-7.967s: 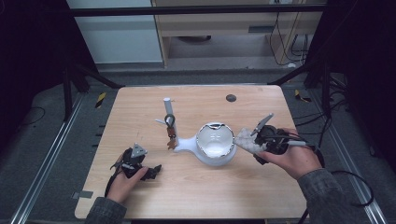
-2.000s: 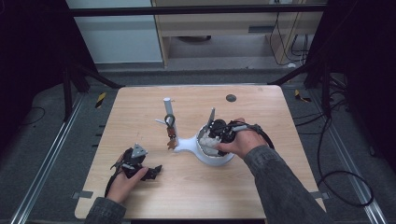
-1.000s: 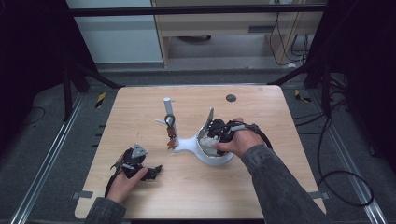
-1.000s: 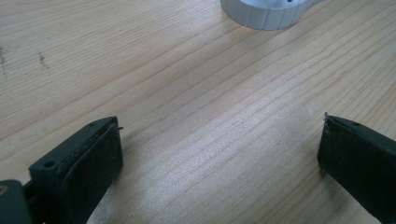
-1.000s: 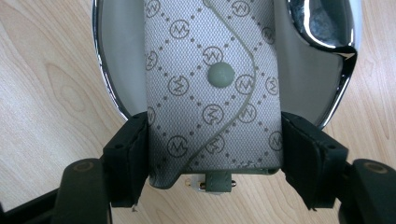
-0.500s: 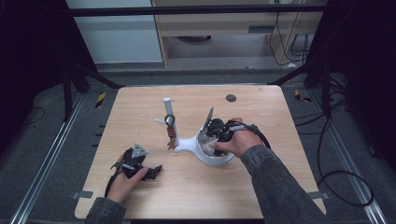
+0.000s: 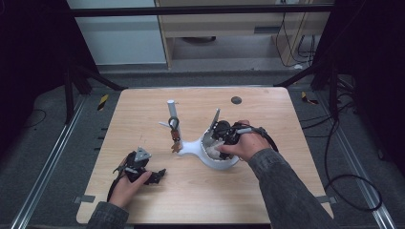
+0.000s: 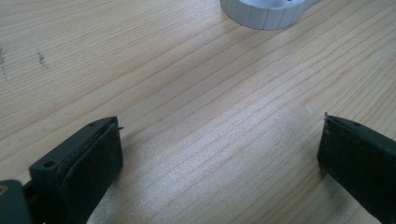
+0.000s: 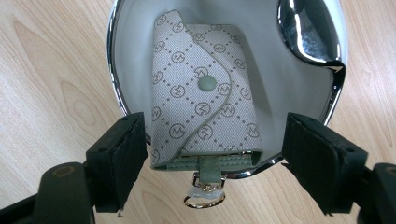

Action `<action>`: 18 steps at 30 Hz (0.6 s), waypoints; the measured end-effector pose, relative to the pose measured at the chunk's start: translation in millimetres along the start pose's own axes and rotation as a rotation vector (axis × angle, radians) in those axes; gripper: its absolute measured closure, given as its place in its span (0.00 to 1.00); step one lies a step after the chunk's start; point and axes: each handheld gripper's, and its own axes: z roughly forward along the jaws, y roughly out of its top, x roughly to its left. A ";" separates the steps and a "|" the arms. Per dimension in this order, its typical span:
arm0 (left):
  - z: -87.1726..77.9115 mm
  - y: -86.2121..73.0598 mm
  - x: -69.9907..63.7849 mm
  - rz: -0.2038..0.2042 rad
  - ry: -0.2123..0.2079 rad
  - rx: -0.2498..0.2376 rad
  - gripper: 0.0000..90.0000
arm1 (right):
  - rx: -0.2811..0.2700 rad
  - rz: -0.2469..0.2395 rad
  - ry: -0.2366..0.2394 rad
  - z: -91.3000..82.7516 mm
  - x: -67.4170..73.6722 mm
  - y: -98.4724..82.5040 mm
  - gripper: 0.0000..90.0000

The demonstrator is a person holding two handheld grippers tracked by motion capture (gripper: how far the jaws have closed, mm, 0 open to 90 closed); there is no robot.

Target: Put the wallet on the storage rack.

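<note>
1. Right fingers (image 9: 210,172) spread over the bowl (image 9: 299,100); they've just been opening; the pouch (image 9: 201,112) lies between them, pads clear of its sides, not pinched.
2. Pouch: pale grey-green, monogram print, flap shut with a round snap; it lies inside the bowl, flap up; its tab end rests on the near rim, with the tab and metal ring (image 9: 204,196) hanging out past the rim over the surface (image 9: 51,70).
3. Bowl: white inside, chrome rim; a shiny curved part (image 9: 303,28) sits at the rim top right in the right gripper view.
4. High view: my right hand (image 7: 248,143) sits on the bowl (image 7: 217,162) near the middle of the surface (image 7: 267,191); right gripper (image 7: 220,136) points down into it; a white spout-like arm runs from the bowl towards a small stand.
5. Stand (image 7: 171,112): white upright post, just left of the bowl; a brownish item (image 7: 175,143) hangs at its foot; too small to tell what.
6. Left fingers (image 8: 219,154) spread wide, nothing between them; just bare wood grain below; edge of a white ribbed part (image 8: 266,11) at the top of that view.
7. Left hand (image 7: 126,183) rests with its gripper (image 7: 150,175) on the surface near the front left corner, well apart from the bowl.
8. Dark round spot (image 7: 236,100) on the surface near the far edge.
</note>
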 end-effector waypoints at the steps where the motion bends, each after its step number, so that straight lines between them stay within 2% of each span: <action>1: 0.0 0.0 0.0 0.001 0.001 0.000 0.00 | -0.006 -0.002 -0.003 -1.4 -0.1 -0.4 0.25; 18: 0.0 0.0 0.1 0.000 0.000 0.000 0.00 | -0.072 0.009 -0.015 -14.0 -0.6 -9.4 0.22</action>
